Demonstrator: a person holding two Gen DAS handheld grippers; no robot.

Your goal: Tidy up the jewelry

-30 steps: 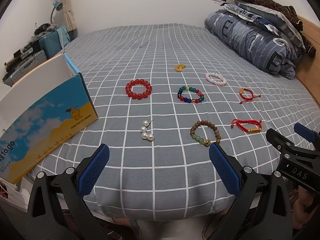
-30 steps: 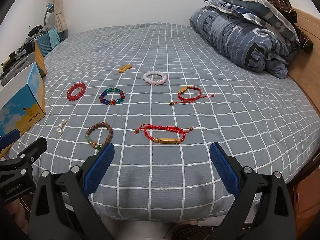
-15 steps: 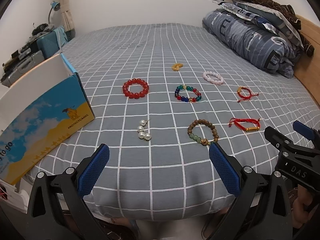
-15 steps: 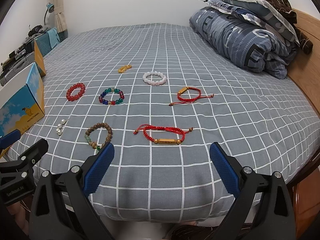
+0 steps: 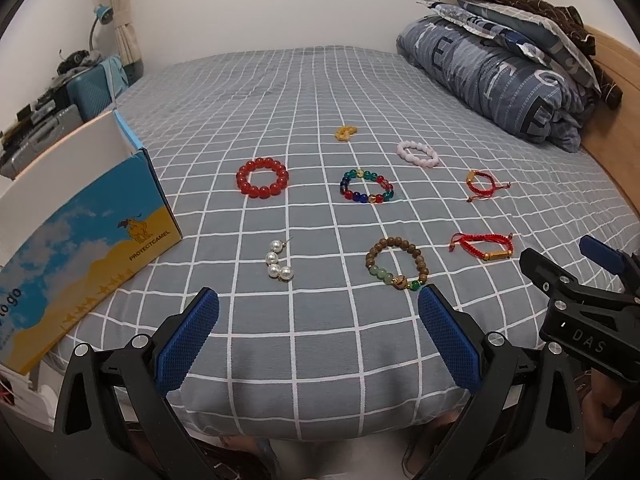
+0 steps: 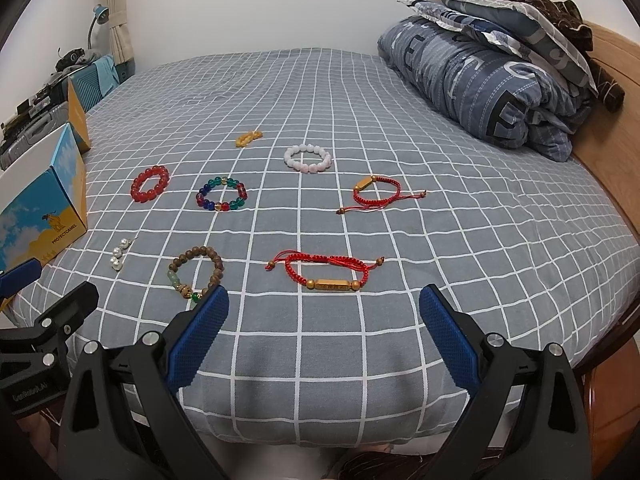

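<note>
Now the left claw (image 5: 318,334) gapes empty at the bed's (image 5: 280,92) near edge; the pearl earring (image 5: 277,261) lies at its 11 o'clock, long axis running 12-to-6. Rightward, the right claw (image 6: 323,334), likewise spread, faces the red cord bracelet (image 6: 326,270) at 12, gold bar crosswise.

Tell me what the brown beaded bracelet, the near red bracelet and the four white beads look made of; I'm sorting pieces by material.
Brown beaded bracelet: matte brown beads, likely wood, plus a few glossy green ones, perhaps glass or stone. Near red bracelet: braided red cord with a shiny gold-coloured bar, probably metal. White beads: glossy and round, pearl-like, whether real or imitation I cannot tell.
</note>
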